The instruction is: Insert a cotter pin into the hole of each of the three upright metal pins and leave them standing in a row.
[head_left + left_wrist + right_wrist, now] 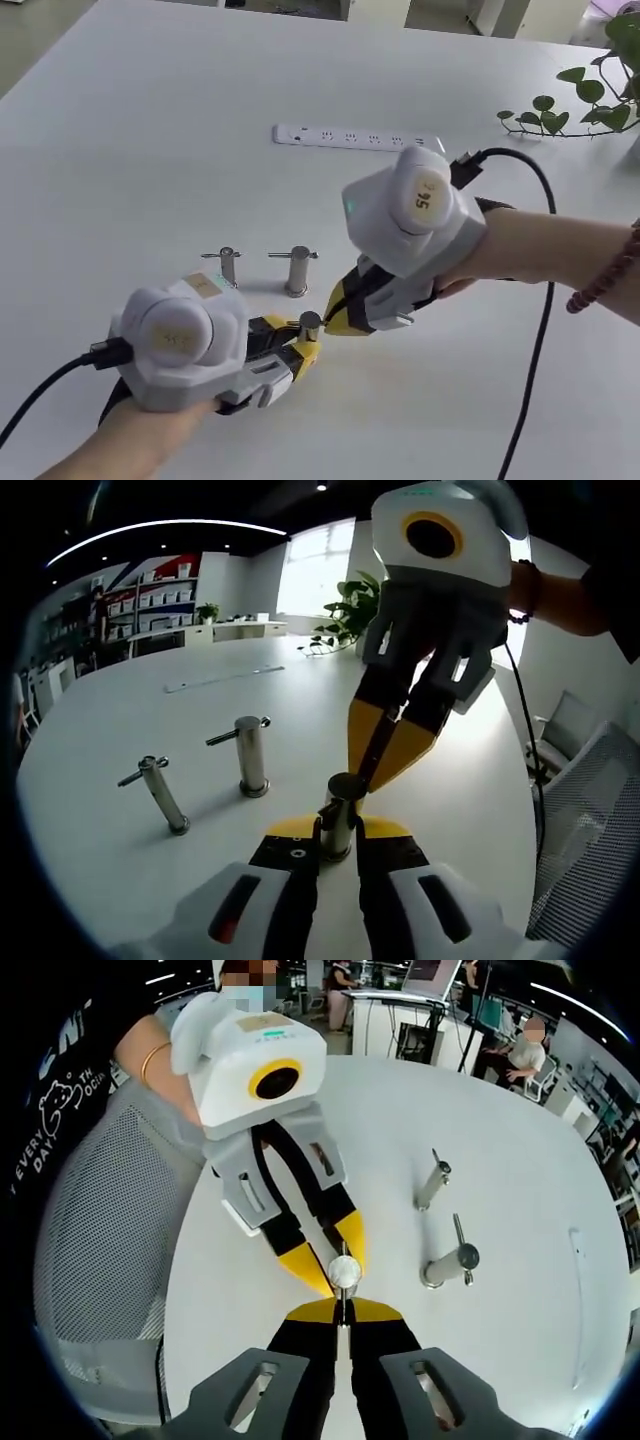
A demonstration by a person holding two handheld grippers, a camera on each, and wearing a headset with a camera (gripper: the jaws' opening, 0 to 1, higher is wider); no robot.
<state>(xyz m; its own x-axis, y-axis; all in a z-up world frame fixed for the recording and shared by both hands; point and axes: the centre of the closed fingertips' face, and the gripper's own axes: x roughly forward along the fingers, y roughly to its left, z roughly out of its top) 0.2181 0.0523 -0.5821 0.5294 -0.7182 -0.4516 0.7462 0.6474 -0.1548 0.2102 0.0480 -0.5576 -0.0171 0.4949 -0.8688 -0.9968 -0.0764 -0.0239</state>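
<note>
Three upright metal pins stand on the white table. The far two pins each carry a cotter pin through the top. My left gripper is shut on the nearest pin, which stands between its yellow jaws in the left gripper view. My right gripper is shut on a thin cotter pin, its tip at the top of the held pin. The right gripper comes down from above in the left gripper view.
A white power strip lies at the back of the table. A green plant reaches in at the far right. A black cable trails down the right side. People and desks stand in the room behind.
</note>
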